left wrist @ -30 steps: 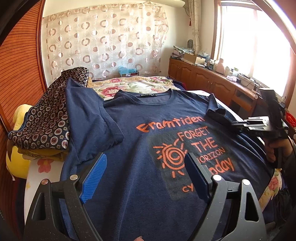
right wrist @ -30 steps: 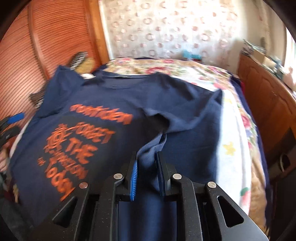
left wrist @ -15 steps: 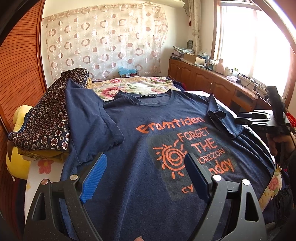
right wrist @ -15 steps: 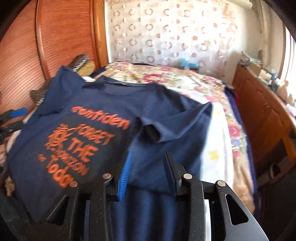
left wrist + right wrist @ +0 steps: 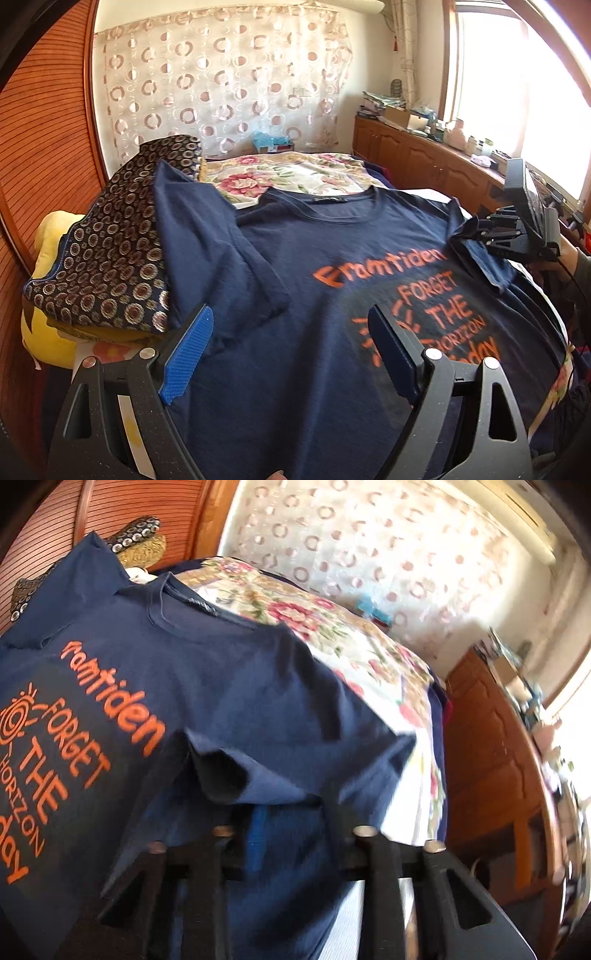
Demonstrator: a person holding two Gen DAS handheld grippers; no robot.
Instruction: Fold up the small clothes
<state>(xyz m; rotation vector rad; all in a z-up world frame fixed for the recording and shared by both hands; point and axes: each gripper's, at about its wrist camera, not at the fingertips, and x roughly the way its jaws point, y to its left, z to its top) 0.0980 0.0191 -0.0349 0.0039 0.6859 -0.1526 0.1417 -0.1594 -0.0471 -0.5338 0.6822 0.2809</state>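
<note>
On the bed (image 5: 295, 173) lies a dark blue T-shirt (image 5: 314, 295), spread flat with its front up and orange words across the chest. Its collar points to the far end of the bed, where the flowery bedspread (image 5: 332, 627) shows. One sleeve lies folded in over the chest, next to a pile of patterned cloth (image 5: 107, 258) that sits on something yellow at the bed's side edge by the wooden wall.

The left tongs (image 5: 291, 350) hang over the lower part of the shirt, near the bottom hem. Their blue pads (image 5: 188, 354) stand wide apart with nothing between them.

The right tongs (image 5: 495, 229) are at the other side edge of the bed, by the other sleeve (image 5: 258, 760), which is bunched up and folded toward the orange words. From their own camera the picture is blurry and blue cloth covers the tips, so I cannot tell if they grip the sleeve or are open
</note>
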